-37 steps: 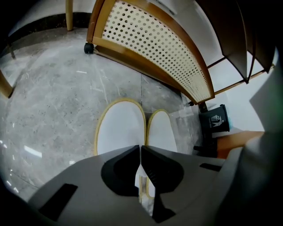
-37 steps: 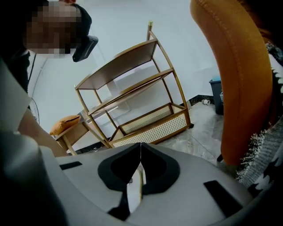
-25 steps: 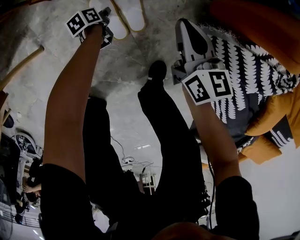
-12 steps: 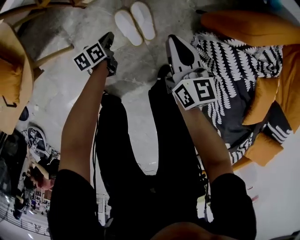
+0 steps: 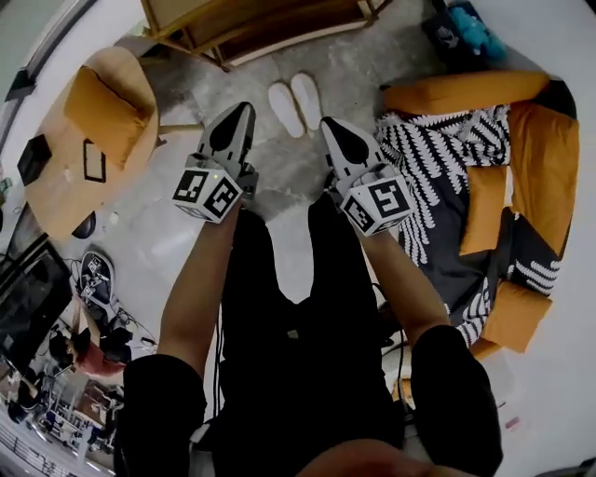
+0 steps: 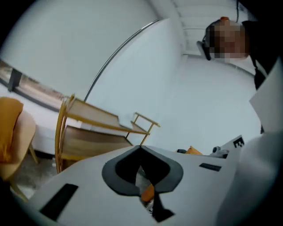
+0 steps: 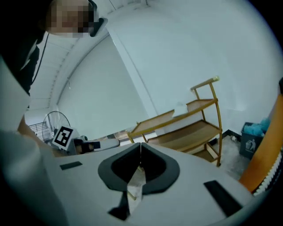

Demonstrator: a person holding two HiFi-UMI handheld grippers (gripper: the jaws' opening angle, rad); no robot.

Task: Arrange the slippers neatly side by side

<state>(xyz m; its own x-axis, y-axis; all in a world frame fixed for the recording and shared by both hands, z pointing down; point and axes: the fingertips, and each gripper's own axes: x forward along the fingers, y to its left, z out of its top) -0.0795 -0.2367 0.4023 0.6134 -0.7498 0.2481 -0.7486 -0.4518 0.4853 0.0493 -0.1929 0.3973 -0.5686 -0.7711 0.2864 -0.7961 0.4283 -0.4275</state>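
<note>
the slippers (image 5: 294, 104) lie side by side on the floor (image 5: 186, 238), just in front of the wooden shelf (image 5: 270, 28). my left gripper (image 5: 239, 118) has just closed on nothing, and my right gripper (image 5: 333, 133) is pinched together, empty. best i only check the pair and don't nudge it.

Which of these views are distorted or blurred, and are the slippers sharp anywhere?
Head view: strong fisheye bending; the slippers are small but fairly sharp. Left gripper view: dark rounded corners, the shelf soft and bowed. Right gripper view: same dark corners, sharper.
</note>
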